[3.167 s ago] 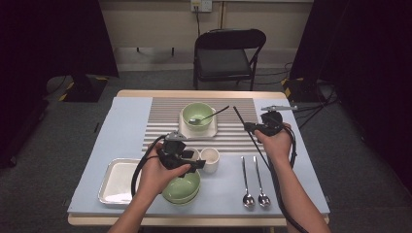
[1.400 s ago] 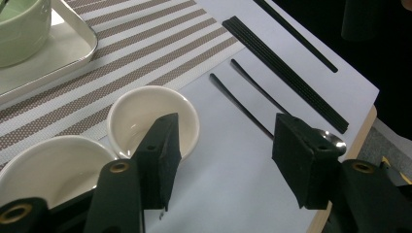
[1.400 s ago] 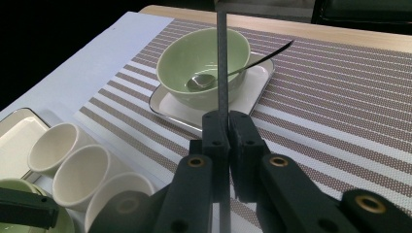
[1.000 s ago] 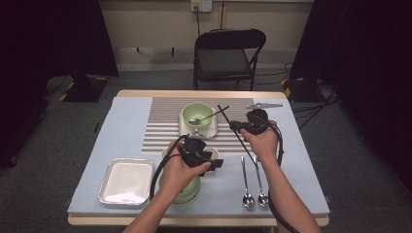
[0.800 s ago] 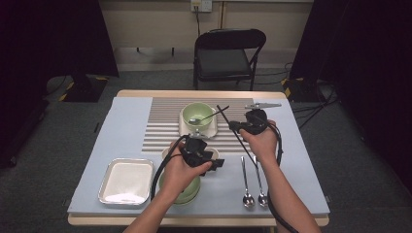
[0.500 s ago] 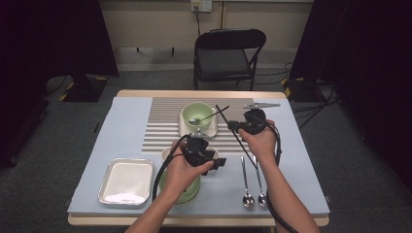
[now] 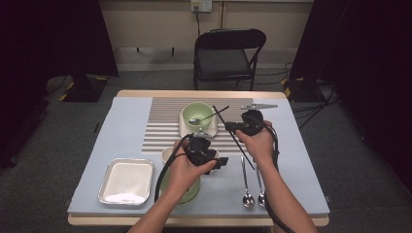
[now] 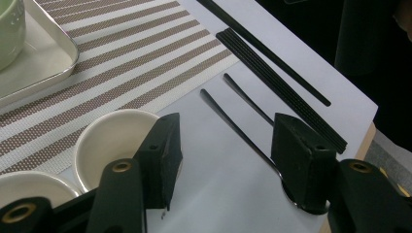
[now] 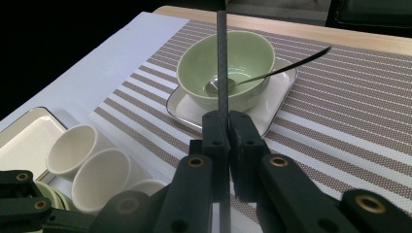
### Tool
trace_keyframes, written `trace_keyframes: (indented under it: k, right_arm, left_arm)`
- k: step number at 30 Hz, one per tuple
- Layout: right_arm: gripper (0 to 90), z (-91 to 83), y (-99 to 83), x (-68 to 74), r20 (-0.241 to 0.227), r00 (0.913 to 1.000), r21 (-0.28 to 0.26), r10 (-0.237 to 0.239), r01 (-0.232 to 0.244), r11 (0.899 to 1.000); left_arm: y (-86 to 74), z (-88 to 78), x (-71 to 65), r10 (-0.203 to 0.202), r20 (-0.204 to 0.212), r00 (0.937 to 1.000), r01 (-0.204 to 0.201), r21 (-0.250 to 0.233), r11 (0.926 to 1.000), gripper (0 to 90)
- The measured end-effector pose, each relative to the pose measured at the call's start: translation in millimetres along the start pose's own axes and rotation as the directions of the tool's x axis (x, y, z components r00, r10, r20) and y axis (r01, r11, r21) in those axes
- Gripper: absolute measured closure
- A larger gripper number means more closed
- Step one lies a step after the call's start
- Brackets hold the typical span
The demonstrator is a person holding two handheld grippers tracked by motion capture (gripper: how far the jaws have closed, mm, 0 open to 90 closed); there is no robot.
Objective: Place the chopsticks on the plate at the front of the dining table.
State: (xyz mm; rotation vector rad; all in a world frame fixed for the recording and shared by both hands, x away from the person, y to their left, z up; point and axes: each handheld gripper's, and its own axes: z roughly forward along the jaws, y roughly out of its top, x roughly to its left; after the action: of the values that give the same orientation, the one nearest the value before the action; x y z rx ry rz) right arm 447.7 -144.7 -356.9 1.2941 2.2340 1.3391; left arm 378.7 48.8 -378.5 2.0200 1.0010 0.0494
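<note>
Table-setting in progress: left tool empty near the cups, right tool clamped on a chopstick.

At the left edge of the worktop [image 7: 121, 121] a metal tray [image 7: 126, 181] lies empty, likely a landing place for dishes. Just right of it the left tool [image 7: 214, 161] hovers with its jaws parted and nothing between them, over the bare mat between the small white cups [image 8: 114, 141] and two spoons [image 7: 247, 180]; that gap suggests it has just let something go or is lining up for a cup. Behind, a green bowl [image 7: 198, 115] with a spoon inside sits on its saucer on the striped mat [image 7: 163, 124]. Farther right, the right tool [image 9: 227, 127] pinches a black chopstick [image 9: 222, 63] tight at mid-length, keeping it raised and slanted above the mat, seemingly so it can be laid beside the second chopstick [image 8: 282, 90].
</note>
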Motion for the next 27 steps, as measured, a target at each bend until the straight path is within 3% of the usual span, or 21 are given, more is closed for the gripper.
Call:
trace_keyframes:
  k: [27]
  right_arm:
    - [86.1,8.9,3.3,12.8,-0.028,0.9996,-0.016,0.01,-0.01,1.0]
  left_arm:
    - [0.4,5.3,-3.9,-0.003,0.003,1.0,0.003,0.001,1.0,42.3]
